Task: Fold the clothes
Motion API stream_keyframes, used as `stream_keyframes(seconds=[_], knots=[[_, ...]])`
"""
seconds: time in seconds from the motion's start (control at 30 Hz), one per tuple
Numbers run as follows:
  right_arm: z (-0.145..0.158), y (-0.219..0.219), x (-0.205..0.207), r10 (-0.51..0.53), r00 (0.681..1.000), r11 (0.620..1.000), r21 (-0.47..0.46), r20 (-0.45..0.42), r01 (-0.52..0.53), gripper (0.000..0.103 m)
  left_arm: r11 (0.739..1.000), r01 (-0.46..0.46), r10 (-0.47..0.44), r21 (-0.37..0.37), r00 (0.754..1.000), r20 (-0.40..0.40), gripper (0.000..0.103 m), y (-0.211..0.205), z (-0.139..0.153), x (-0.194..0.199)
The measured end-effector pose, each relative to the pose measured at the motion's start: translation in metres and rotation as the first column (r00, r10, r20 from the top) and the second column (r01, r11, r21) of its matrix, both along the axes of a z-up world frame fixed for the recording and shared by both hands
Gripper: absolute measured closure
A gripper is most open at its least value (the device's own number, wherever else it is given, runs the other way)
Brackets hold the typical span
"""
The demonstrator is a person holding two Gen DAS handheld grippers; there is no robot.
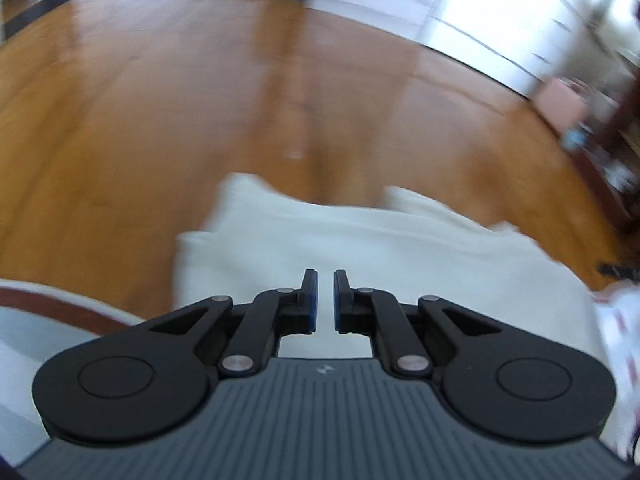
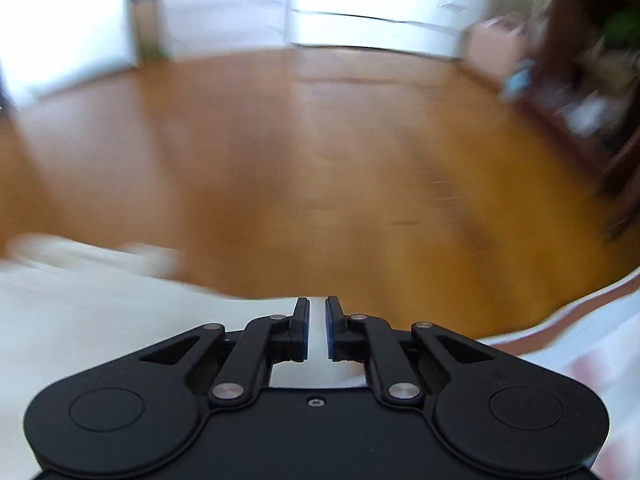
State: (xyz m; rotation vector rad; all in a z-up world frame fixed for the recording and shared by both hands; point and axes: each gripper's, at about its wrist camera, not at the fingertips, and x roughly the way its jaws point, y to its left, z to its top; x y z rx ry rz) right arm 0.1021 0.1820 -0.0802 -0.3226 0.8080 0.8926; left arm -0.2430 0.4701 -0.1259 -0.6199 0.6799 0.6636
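A white garment (image 1: 360, 248) spreads out just beyond and under my left gripper (image 1: 325, 300). Its blue pads stand almost together, with a narrow strip of white cloth filling the slit between them. In the right wrist view the same white garment (image 2: 100, 312) comes in from the left, and its edge rises to the tips of my right gripper (image 2: 317, 328). That gripper's pads are also nearly together, with white cloth between them. Both views are blurred. Where the pads bite the cloth is hidden by the fingers.
A wooden floor (image 1: 200, 100) lies below and ahead. White furniture (image 2: 380, 12) stands at the far side. A dark wooden shelf (image 2: 600, 100) with small items and a pink box (image 1: 560, 100) are on the right. A red-striped white cloth (image 2: 580, 340) lies at the lower right.
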Motion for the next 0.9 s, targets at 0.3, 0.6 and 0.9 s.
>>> stream_keyframes(seconds=[0.3, 0.6, 0.9], knots=[[-0.052, 0.007, -0.107, 0.370, 0.925, 0.906, -0.257, 0.090, -0.338, 0.057, 0.959, 0.282, -0.281, 0.021, 0.959, -0.044, 0.094, -0.094, -0.007, 0.077], [-0.059, -0.035, -0.054, 0.236, 0.972, 0.970, -0.058, -0.013, -0.237, 0.029, 0.976, 0.211, -0.216, -0.047, 0.953, -0.213, 0.095, -0.085, -0.046, 0.070], [-0.030, -0.049, -0.036, 0.221, 0.960, 0.966, 0.177, -0.170, -0.191, 0.096, 0.965, 0.264, -0.262, -0.009, 0.954, -0.144, 0.094, -0.105, -0.026, 0.086]])
